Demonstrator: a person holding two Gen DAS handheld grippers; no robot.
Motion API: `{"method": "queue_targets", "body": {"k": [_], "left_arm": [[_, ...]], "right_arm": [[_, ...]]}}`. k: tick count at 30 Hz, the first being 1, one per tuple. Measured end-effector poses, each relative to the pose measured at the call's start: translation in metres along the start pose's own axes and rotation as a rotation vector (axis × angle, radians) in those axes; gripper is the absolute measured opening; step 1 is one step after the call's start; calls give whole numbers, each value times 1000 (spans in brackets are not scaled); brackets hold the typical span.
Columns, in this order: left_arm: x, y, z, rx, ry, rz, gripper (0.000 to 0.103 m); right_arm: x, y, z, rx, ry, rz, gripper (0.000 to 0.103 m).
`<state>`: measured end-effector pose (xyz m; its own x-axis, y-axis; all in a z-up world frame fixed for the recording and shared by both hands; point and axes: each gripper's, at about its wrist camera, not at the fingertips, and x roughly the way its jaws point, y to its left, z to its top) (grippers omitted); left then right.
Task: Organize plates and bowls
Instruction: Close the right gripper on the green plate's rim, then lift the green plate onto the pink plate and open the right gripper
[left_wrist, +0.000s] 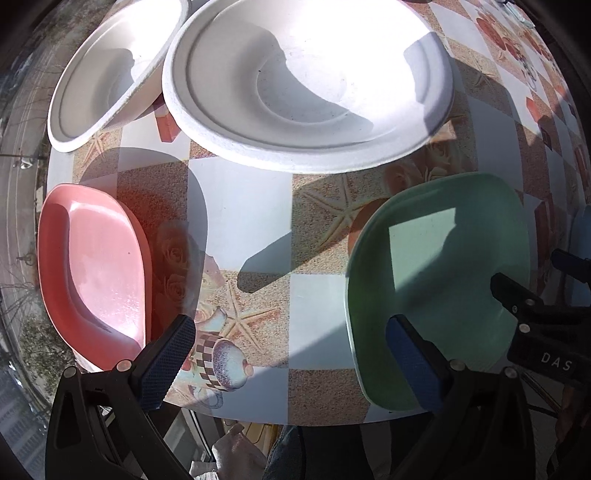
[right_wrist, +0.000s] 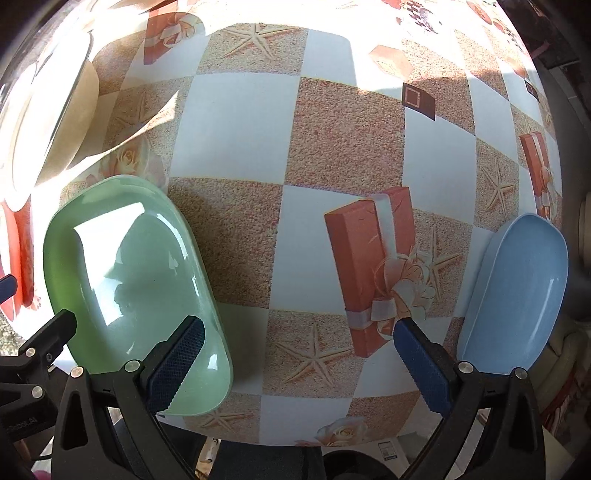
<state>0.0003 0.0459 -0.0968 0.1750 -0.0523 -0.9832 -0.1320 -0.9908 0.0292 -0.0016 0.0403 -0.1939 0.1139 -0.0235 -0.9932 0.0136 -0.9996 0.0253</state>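
Two white paper plates lie at the far side: a large one (left_wrist: 306, 81) and a second (left_wrist: 110, 74) tucked partly under its left rim. A pink plate (left_wrist: 96, 277) rests near the left table edge and a green plate (left_wrist: 439, 280) (right_wrist: 129, 288) near the front edge. A blue plate (right_wrist: 517, 291) sits at the right edge. My left gripper (left_wrist: 291, 354) hovers open over the bare cloth between the pink and green plates. My right gripper (right_wrist: 299, 358) is open too, between the green and blue plates, its left finger over the green rim. Neither holds anything.
The table wears a checkered cloth (right_wrist: 332, 140) printed with starfish and gift boxes. Its front edge runs just ahead of both grippers. The other gripper's fingers (left_wrist: 524, 302) show at the right of the left wrist view. Part of a white plate (right_wrist: 40, 110) shows far left.
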Motion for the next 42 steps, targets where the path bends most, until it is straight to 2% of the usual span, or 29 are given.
{"method": "queue_targets", "body": {"k": [5,7,11,15,17,19,21,22,23,27,28,30,32,33,42], "left_arm": [[14,8,1,-42,-16,-6,103],[20,9,0,-57,-19,-47,103],[30,6,4,-69,10,-112,103],[27,2,5,-67,25,-93,103],[27,3,8,-68,32,-94,103],[28,3,9,-58,43,-99,101],[25,-2,10,-33,33,-98,92],[19,-11,10,-15,37,-94,89],[15,-15,10,6,28,-88,81],[7,-29,12,89,8,-69,53],[5,-31,13,103,10,-71,48],[1,-35,16,123,16,-91,28],[-4,-40,18,131,24,-91,27],[1,-35,12,131,18,-91,26],[12,-10,-11,152,-1,-72,25]], "right_arm": [[15,-7,12,-66,-11,30,103],[17,-2,5,-58,-8,59,103],[18,8,7,-58,-11,51,103],[22,3,19,-64,3,52,103],[2,13,23,-65,27,54,103],[-4,21,30,-59,32,52,103],[-6,23,29,-52,38,56,102],[-8,24,27,-53,32,54,97],[-9,23,23,-57,27,60,94],[-20,32,11,-90,9,81,59],[-21,33,8,-93,9,89,51],[-22,35,4,-93,17,105,39],[-21,36,1,-91,36,129,28],[-20,37,-1,-87,49,153,17],[-10,40,-10,-21,97,189,16]]}}
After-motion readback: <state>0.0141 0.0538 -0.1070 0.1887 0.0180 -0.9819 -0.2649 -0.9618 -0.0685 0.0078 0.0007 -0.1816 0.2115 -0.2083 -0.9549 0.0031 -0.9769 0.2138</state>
